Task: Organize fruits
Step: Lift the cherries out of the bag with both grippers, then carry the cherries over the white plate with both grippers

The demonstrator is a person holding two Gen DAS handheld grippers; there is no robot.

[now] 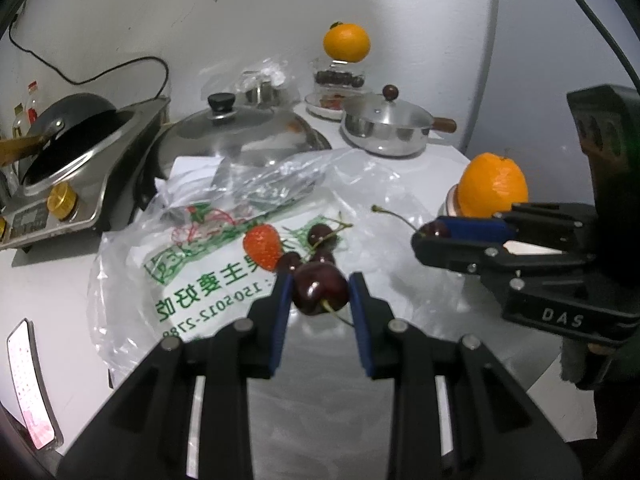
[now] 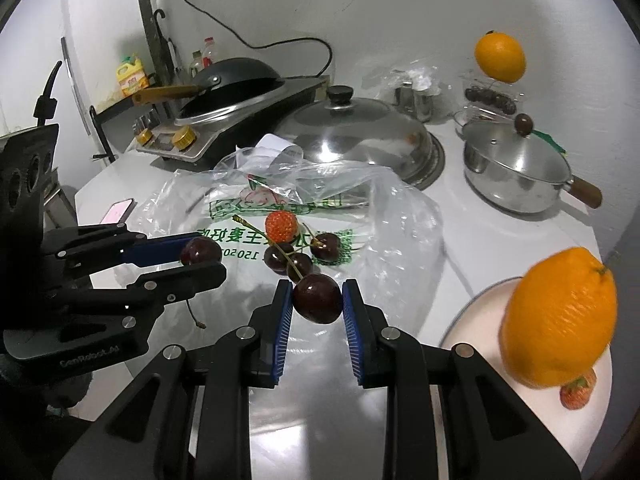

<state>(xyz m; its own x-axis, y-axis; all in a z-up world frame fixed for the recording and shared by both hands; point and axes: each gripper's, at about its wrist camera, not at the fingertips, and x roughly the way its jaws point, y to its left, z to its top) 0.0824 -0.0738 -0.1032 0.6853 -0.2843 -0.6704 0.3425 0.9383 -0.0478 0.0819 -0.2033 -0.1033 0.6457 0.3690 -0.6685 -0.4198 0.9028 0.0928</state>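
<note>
My left gripper (image 1: 320,282) is shut on a dark red cherry (image 1: 318,294), held just above the printed plastic bag (image 1: 208,280). My right gripper (image 2: 316,286) is likewise shut on a second cherry (image 2: 318,300), whose stem sticks out. Each shows in the other's view: the right gripper (image 1: 430,234) at the right, the left gripper (image 2: 204,254) at the left. On the bag lie a strawberry (image 2: 281,226) and three loose cherries (image 2: 326,247). An orange (image 2: 560,322) and a strawberry (image 2: 576,394) rest on a pale plate (image 2: 480,320) at the right.
At the back stand a steel wok lid (image 2: 356,132), a lidded saucepan (image 2: 516,168), a stove with a black wok (image 2: 232,80), and another orange (image 2: 500,58) on a clear box of dark fruit. A phone (image 1: 30,384) lies at the left table edge.
</note>
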